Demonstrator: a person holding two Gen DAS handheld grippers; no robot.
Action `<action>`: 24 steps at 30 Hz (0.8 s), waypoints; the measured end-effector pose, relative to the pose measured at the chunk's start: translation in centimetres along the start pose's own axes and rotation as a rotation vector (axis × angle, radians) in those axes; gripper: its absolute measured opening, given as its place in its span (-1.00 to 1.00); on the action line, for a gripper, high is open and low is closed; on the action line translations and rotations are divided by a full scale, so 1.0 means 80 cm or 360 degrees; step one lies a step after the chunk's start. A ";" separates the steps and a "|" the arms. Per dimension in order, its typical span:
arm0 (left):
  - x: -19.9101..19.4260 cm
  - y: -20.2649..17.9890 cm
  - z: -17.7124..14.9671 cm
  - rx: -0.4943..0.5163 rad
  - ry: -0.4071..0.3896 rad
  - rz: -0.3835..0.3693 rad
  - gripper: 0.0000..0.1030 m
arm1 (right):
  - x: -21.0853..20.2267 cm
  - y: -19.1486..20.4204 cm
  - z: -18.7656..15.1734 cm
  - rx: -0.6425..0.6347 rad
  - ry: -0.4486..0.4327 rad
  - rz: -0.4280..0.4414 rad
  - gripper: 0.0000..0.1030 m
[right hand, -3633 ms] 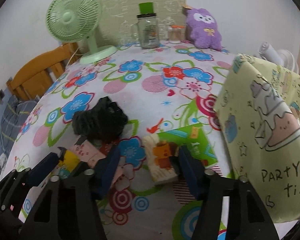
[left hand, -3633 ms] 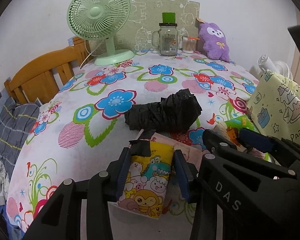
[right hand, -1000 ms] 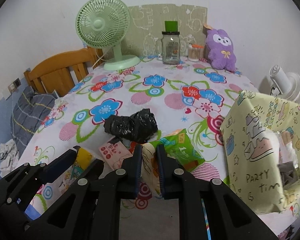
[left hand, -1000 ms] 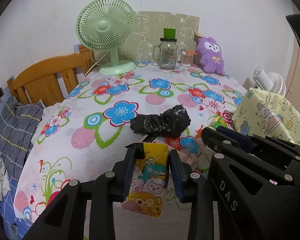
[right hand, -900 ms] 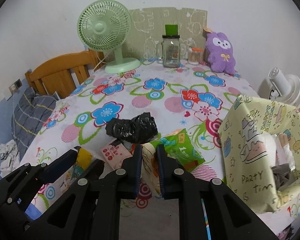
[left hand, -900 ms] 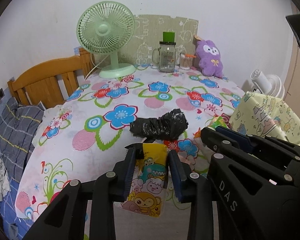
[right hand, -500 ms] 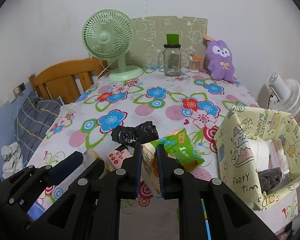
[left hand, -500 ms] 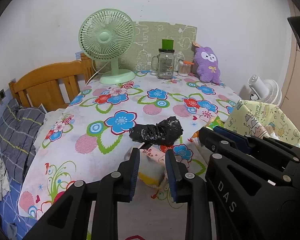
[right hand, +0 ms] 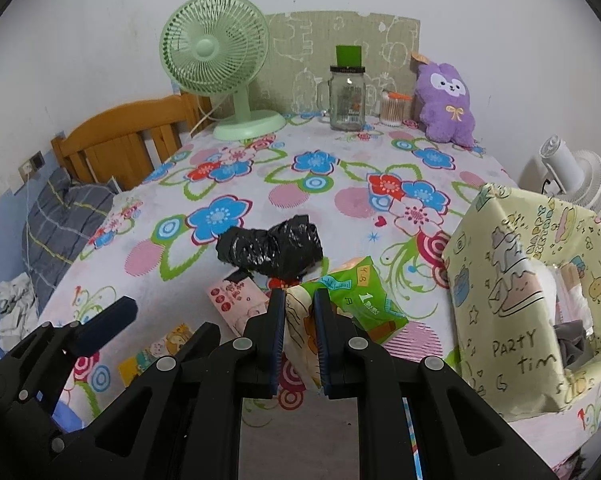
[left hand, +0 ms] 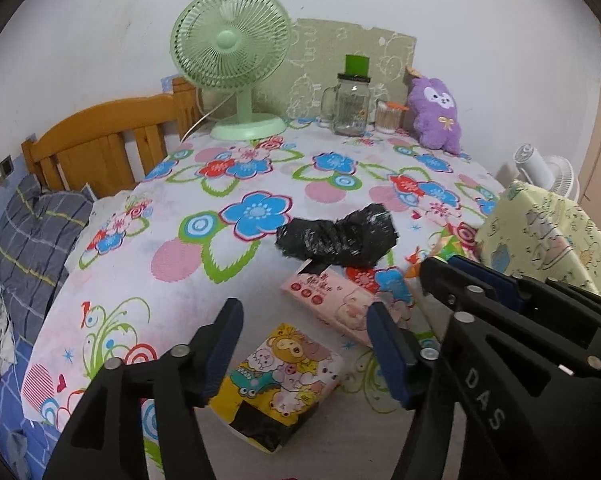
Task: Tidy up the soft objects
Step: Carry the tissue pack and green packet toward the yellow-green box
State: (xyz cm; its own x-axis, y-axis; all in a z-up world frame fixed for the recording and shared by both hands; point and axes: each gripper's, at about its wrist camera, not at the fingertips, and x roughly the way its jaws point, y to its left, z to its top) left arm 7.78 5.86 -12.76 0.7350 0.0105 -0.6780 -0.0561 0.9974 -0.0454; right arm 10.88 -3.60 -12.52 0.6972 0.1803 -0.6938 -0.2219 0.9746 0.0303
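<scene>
My left gripper (left hand: 304, 338) is open and empty, above a yellow cartoon tissue pack (left hand: 282, 384) that lies at the table's front edge. It also shows in the right wrist view (right hand: 156, 354). My right gripper (right hand: 299, 330) is shut on a cream tissue pack (right hand: 302, 332) and holds it above the table. A green pack (right hand: 360, 300) lies just behind it. A pink tissue pack (left hand: 332, 294) and a crumpled black plastic bag (left hand: 338, 236) lie mid-table. A yellow "Party time" bag (right hand: 528, 308) stands open at the right, with items inside.
At the back of the floral tablecloth (left hand: 204, 232) stand a green fan (left hand: 236, 68), a glass jar (left hand: 350, 100), a cotton-swab cup (left hand: 388, 118) and a purple plush (left hand: 436, 116). A wooden chair (left hand: 100, 148) is at the left, a white fan (right hand: 572, 172) at the right.
My left gripper opened and let go of the yellow cartoon pack, which now lies on the table edge. My right gripper stays shut on the cream pack, lifted off the table.
</scene>
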 end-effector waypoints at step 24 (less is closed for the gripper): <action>0.026 0.015 -0.034 -0.0035 0.0134 -0.0038 0.20 | 0.032 0.015 -0.029 -0.0037 0.0117 -0.0039 -0.68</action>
State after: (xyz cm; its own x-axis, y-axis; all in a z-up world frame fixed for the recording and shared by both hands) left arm 7.38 6.90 -16.24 0.6769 -0.0200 -0.7358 -0.0548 0.9955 -0.0775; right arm 10.81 -2.30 -15.91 0.6507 0.1453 -0.7453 -0.2217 0.9751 -0.0034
